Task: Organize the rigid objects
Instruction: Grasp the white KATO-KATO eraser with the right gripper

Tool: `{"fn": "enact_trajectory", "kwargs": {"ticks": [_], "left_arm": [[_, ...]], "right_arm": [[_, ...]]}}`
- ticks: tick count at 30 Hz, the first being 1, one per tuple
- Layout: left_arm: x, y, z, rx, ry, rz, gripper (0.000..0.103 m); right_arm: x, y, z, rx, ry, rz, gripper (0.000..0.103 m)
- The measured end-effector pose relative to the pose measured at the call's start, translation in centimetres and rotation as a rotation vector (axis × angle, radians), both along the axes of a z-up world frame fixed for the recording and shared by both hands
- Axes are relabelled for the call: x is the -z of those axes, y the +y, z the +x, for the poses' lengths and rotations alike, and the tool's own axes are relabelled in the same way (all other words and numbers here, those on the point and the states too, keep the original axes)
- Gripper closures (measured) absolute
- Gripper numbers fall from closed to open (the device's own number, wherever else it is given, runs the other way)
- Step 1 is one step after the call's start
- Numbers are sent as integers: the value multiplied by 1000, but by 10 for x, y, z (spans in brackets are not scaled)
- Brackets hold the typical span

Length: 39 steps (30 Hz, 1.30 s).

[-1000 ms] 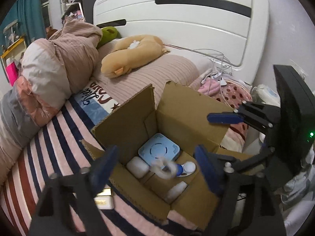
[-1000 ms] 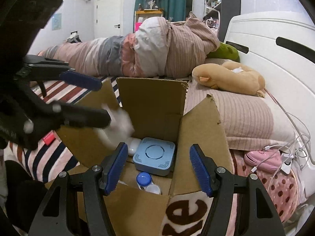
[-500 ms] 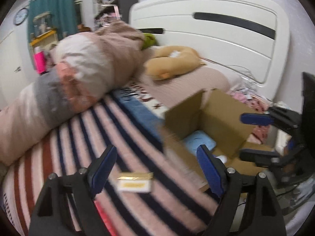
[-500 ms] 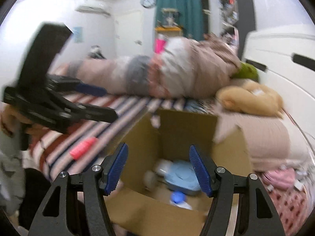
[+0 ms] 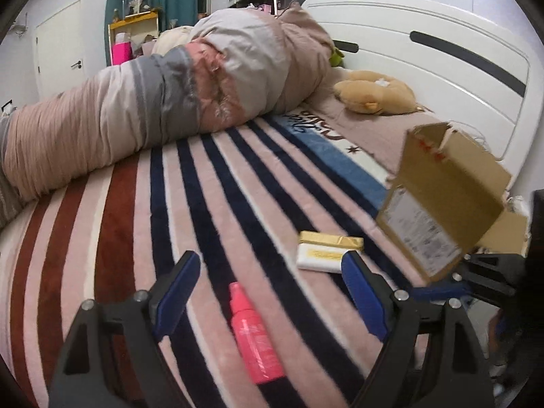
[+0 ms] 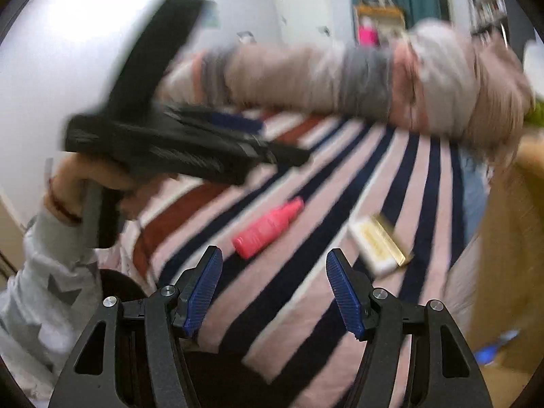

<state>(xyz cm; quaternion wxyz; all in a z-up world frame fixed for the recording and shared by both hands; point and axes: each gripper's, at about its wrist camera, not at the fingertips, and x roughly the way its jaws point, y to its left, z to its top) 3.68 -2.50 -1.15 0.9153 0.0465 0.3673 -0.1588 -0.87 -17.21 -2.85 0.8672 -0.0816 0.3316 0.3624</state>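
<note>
Left gripper (image 5: pixel 268 289): jaws wide and opening, nothing between the pads; hovers over the striped blanket (image 5: pixel 112 238), blue fingertips (image 5: pixel 176 285) either side of the pink bottle.
Right gripper (image 6: pixel 273 292): jaws at a middling gap, empty, clear of every object; seen again at the right edge of the left wrist view, low beside the box.
Pink bottle (image 5: pixel 253 336): lying on its side on the blanket, cap toward the far side, just ahead of the left gripper; in the right wrist view (image 6: pixel 268 226) near, between the two grippers, blurred.
Gold and white packet (image 5: pixel 328 250): flat on the blanket, right of the bottle, just beside the box, partly behind the left gripper's right finger; likewise blurred in the right wrist view (image 6: pixel 379 243).
Cardboard box (image 5: pixel 445 197): on the right side of the bed, flaps up, printed label on the near face; inside not visible from the left.
Rolled quilt (image 5: pixel 163 95): pink, grey and white, along the far side of the bed.
Tan plush toy (image 5: pixel 374 93): far right, by the white headboard (image 5: pixel 425 61).
Hand (image 6: pixel 81 180) in a star-print sleeve (image 6: pixel 51 285): on the left gripper's handle, at the left of the right wrist view.
</note>
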Motion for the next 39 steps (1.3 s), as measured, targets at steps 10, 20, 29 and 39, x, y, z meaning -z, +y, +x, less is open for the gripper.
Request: {"fn": "enact_trajectory", "kwargs": {"ticks": [10, 20, 29, 39], "left_arm": [[37, 17, 18, -15, 33, -24, 20], [44, 9, 25, -25, 59, 32, 20], [45, 16, 25, -49, 70, 13, 20], [45, 19, 24, -60, 71, -3, 20]], "right_arm": [[63, 1, 79, 272, -104, -192, 49], [66, 17, 92, 133, -47, -194, 71], [70, 34, 100, 148, -68, -308, 48], [73, 32, 110, 143, 40, -351, 60]]}}
